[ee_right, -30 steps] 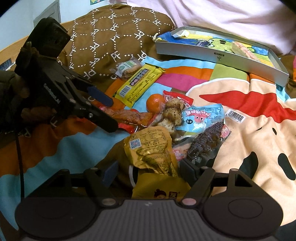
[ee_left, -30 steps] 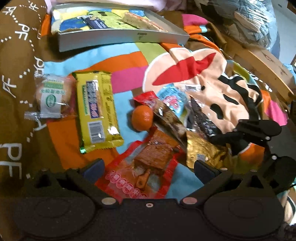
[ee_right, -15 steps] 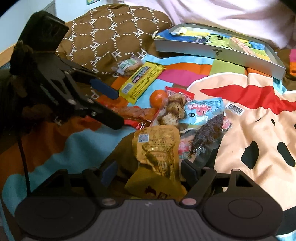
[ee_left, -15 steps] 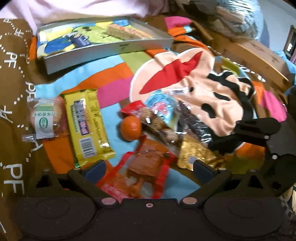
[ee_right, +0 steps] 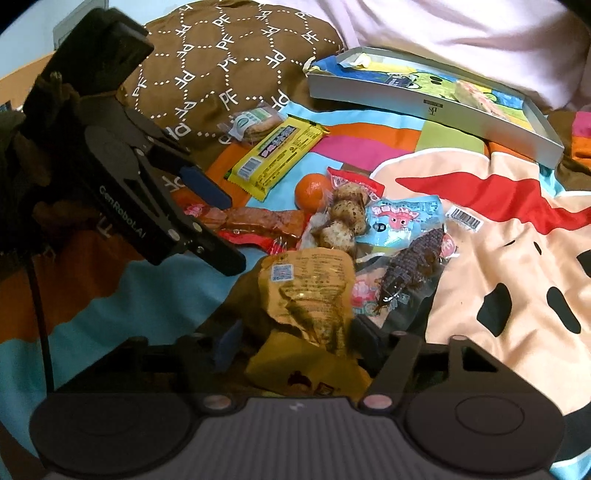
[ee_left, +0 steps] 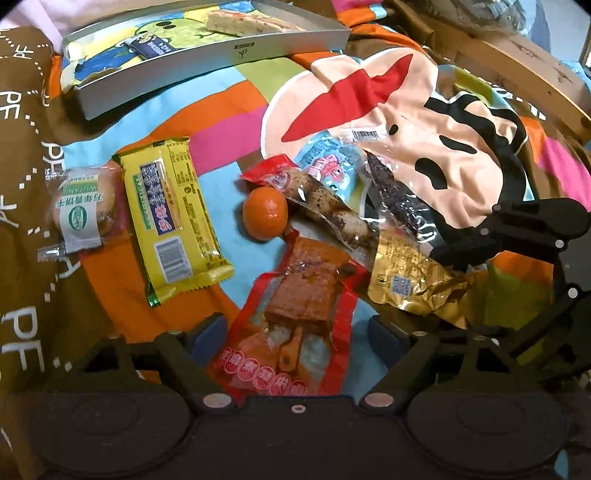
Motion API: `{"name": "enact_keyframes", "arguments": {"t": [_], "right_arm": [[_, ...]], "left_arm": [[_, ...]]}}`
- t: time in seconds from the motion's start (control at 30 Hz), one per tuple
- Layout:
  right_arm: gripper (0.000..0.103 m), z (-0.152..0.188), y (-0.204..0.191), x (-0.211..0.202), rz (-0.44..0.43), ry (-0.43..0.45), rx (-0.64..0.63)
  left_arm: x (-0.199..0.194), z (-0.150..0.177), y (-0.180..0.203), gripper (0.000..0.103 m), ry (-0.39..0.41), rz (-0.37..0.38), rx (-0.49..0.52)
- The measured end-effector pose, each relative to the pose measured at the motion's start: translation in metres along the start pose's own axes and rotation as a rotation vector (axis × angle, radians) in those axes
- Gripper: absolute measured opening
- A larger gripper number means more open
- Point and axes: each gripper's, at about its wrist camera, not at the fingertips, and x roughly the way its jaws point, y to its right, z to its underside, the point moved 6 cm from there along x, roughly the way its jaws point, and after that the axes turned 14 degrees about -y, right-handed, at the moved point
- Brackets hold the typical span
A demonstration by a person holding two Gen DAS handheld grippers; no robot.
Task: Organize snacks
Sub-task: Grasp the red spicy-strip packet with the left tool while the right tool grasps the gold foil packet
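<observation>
A: Snacks lie in a loose heap on a cartoon blanket. Take the left wrist view first, with the orange as the landmark.

B: Left of the orange lies a yellow packet, and left of that a small wrapped cake. Touching the orange on its right is a clear pack of brown balls, with a light blue packet behind it and a dark corn cob pack further right.

A: And nearer the camera than the orange?

B: A red packet of brown slabs lies between the spread fingers of the left gripper, whose jaws stand wide apart and hold nothing. Right of it is a gold packet. Well behind the orange sits a grey tray with a wafer bar inside.

A: Now the right wrist view.

B: The orange lies mid-heap. The yellow packet and wrapped cake lie behind it to the left, the brown balls just right of it, the blue packet and corn cob beyond those. The red packet lies left of the orange, under the left gripper. In front of the orange, the gold packet stands between the parted fingers of the right gripper; whether they touch it I cannot tell. The tray is far behind, to the right.
</observation>
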Motion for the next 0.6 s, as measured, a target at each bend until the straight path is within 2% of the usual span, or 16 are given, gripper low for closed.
{"name": "enact_keyframes", "arguments": {"t": [0.1, 0.23, 0.33, 0.47, 0.53, 0.6], "right_arm": [[0.062, 0.006, 0.001, -0.001, -0.009, -0.014, -0.003], [0.062, 0.013, 0.002, -0.003, -0.019, -0.014, 0.002], [0.062, 0.013, 0.002, -0.002, -0.017, -0.013, 0.003], [0.066, 0.012, 0.000, -0.001, -0.013, -0.013, 0.009], [0.070, 0.009, 0.000, 0.001, -0.008, -0.016, 0.019], [0.071, 0.006, 0.000, 0.003, -0.002, -0.023, 0.032]], "left_arm": [[-0.009, 0.004, 0.011, 0.083, 0.007, 0.090, 0.013], [-0.009, 0.005, 0.015, 0.083, 0.013, 0.069, 0.025], [-0.004, -0.001, 0.003, 0.083, 0.021, 0.067, -0.040], [0.000, -0.006, -0.014, 0.083, 0.038, 0.118, -0.139], [0.001, -0.005, -0.010, 0.083, 0.032, 0.097, -0.111], [0.004, -0.002, 0.000, 0.083, 0.013, 0.057, -0.039]]}}
